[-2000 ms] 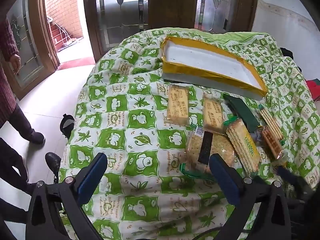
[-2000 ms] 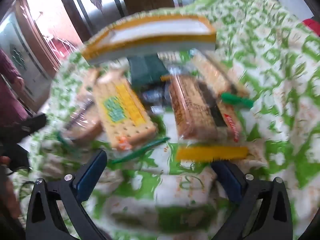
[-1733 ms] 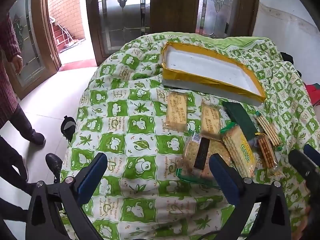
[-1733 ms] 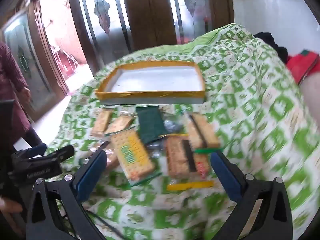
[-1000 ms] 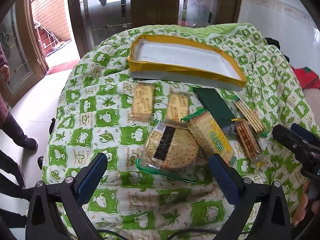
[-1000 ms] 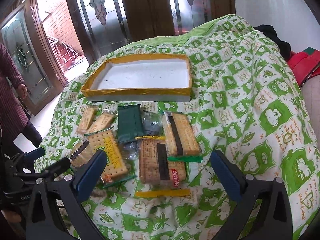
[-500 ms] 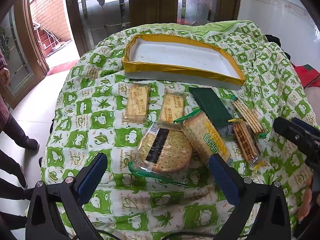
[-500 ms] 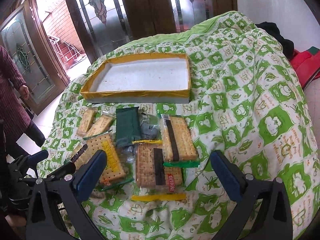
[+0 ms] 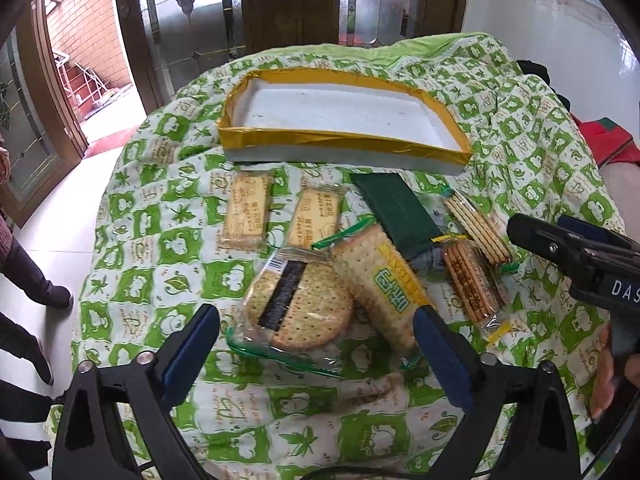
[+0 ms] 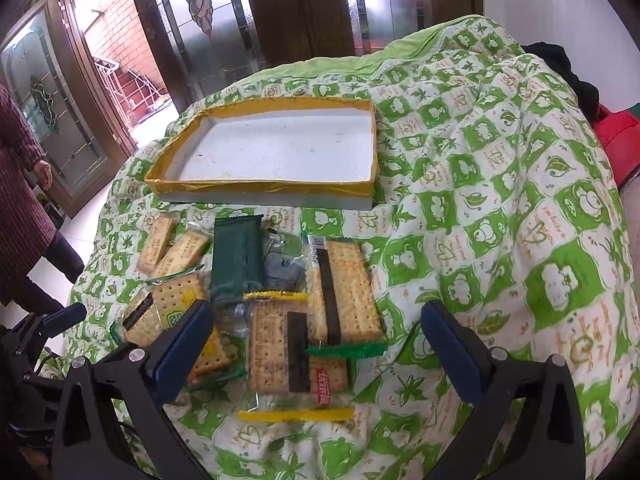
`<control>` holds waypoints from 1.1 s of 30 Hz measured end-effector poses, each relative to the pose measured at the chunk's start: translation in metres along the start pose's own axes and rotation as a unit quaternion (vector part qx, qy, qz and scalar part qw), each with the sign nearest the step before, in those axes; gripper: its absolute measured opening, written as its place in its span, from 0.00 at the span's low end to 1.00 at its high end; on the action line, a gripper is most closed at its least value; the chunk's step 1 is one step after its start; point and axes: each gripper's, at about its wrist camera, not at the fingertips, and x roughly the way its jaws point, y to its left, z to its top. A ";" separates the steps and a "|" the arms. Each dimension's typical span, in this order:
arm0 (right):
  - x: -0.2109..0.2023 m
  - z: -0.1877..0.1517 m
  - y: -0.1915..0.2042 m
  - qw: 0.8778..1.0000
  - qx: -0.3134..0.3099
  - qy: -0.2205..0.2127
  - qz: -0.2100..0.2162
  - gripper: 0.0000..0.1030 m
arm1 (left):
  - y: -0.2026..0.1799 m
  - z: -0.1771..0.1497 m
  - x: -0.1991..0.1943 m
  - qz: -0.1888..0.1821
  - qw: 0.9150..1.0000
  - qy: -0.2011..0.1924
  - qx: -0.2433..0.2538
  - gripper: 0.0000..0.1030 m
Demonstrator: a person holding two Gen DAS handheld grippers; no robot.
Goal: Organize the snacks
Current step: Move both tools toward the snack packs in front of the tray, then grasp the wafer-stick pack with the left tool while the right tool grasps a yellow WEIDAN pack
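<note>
Left tongs (image 9: 316, 344) closing, clamping nothing; right tongs (image 10: 316, 340) apart; only left view shows round crackers (image 9: 300, 308).

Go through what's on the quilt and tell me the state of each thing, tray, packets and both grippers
Tray: empty.
Round cracker packet: sealed, flat on the quilt.
Dark green packet: sealed, outside the tray.
Left gripper: empty, jaws closing.
Right gripper: open, holding nothing.
</note>
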 end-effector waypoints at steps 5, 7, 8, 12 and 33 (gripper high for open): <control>0.009 0.000 -0.005 1.000 0.008 0.014 0.002 1.00 | -0.008 0.002 0.010 -0.019 0.999 0.025 -0.002 0.80; 0.012 0.001 -0.008 1.000 0.012 0.019 0.001 1.00 | -0.013 0.002 0.013 -0.024 0.999 0.029 0.001 0.79; 0.014 0.001 -0.009 1.000 0.013 0.021 0.000 1.00 | -0.016 0.003 0.014 -0.025 0.999 0.029 0.003 0.79; 0.019 0.003 -0.012 0.999 0.018 0.027 0.001 1.00 | -0.022 0.007 0.019 -0.030 0.999 0.040 0.007 0.72; 0.071 0.012 -0.024 0.996 0.028 0.084 -0.007 0.85 | -0.039 0.026 0.059 -0.004 0.998 0.068 0.007 0.64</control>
